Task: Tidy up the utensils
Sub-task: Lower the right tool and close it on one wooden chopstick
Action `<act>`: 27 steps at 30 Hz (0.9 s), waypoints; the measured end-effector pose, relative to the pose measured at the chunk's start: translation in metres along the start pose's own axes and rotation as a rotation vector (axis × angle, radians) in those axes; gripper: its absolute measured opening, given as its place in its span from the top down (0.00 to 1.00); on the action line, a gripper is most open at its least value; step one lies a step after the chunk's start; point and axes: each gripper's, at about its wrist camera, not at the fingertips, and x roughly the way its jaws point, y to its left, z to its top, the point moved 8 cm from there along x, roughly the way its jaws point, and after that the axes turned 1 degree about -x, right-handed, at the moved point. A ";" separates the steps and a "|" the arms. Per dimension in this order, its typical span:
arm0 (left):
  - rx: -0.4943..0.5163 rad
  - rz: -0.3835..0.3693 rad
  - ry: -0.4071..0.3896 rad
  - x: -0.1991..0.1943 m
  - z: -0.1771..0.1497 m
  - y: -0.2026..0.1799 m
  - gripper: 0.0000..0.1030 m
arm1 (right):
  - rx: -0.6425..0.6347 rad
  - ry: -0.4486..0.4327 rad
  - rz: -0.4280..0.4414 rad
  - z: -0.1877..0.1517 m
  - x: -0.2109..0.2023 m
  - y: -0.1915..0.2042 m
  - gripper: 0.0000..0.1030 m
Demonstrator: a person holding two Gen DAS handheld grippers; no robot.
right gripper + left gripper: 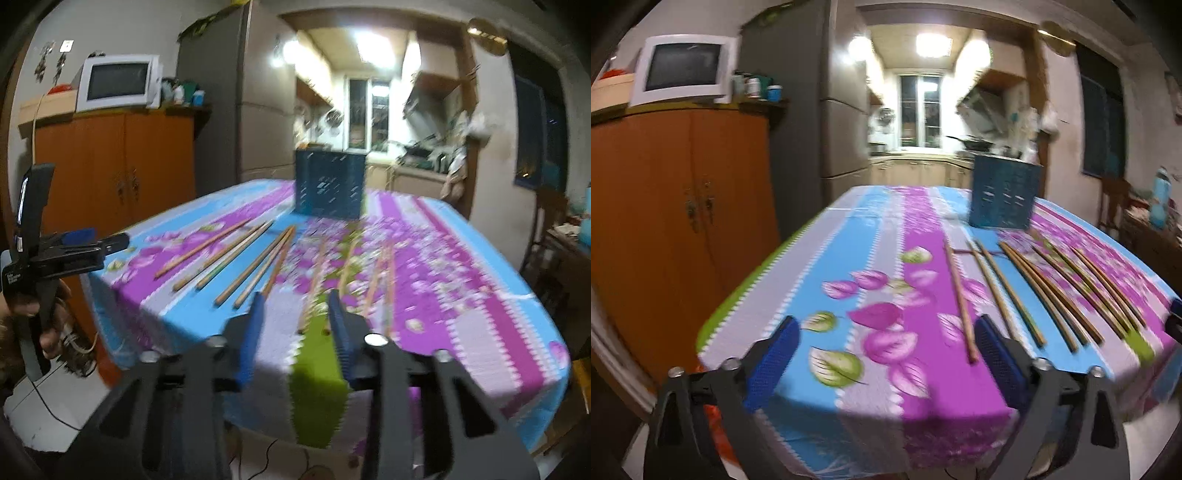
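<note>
Several wooden chopsticks (1045, 291) lie side by side on the flowered tablecloth (849, 240), pointing away towards a dark blue slotted basket (1004, 195) that stands upright at the far end. My left gripper (886, 332) hovers over the near table edge, open wide, with the leftmost chopstick (960, 295) just inside its right finger (993, 347). In the right wrist view the chopsticks (236, 254) fan out before the basket (328, 188). My right gripper (297, 306) stands open with a narrow gap at the near edge, nothing clamped. A hand (40, 306) holds the left gripper (85, 240) at the table's left corner.
An orange cabinet (676, 206) with a white microwave (683, 70) stands left of the table, a grey fridge (812, 110) behind it. A kitchen opens beyond the basket. A wooden chair (550, 236) and a cluttered side table sit at the right.
</note>
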 end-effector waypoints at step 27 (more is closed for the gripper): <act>0.127 -0.181 0.030 0.048 -0.030 -0.059 0.84 | 0.012 0.088 0.029 -0.013 0.071 0.027 0.84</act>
